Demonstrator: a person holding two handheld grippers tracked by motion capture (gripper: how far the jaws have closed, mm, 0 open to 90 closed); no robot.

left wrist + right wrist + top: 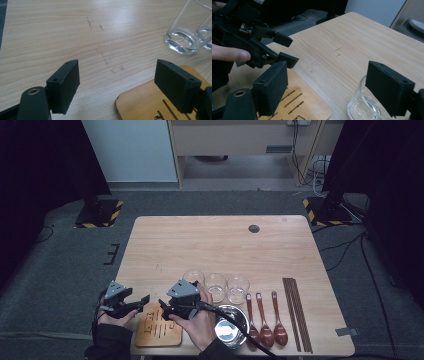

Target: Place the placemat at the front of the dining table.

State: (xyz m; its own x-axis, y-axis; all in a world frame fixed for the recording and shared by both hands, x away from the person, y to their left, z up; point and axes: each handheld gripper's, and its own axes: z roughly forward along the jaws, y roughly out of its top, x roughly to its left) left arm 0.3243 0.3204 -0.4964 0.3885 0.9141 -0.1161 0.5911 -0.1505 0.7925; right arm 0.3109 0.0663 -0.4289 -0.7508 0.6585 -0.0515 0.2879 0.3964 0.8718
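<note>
High view: 3 glasses (215, 286), 3 spoons (265, 319); both grippers' fingers (65, 85) apart.

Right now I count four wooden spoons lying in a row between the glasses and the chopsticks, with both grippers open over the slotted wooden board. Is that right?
Not quite: the high view shows three wooden spoons, not four, lying between the glasses and the chopsticks. The rest holds: the left gripper and the right gripper are open over the slotted wooden board.
</note>
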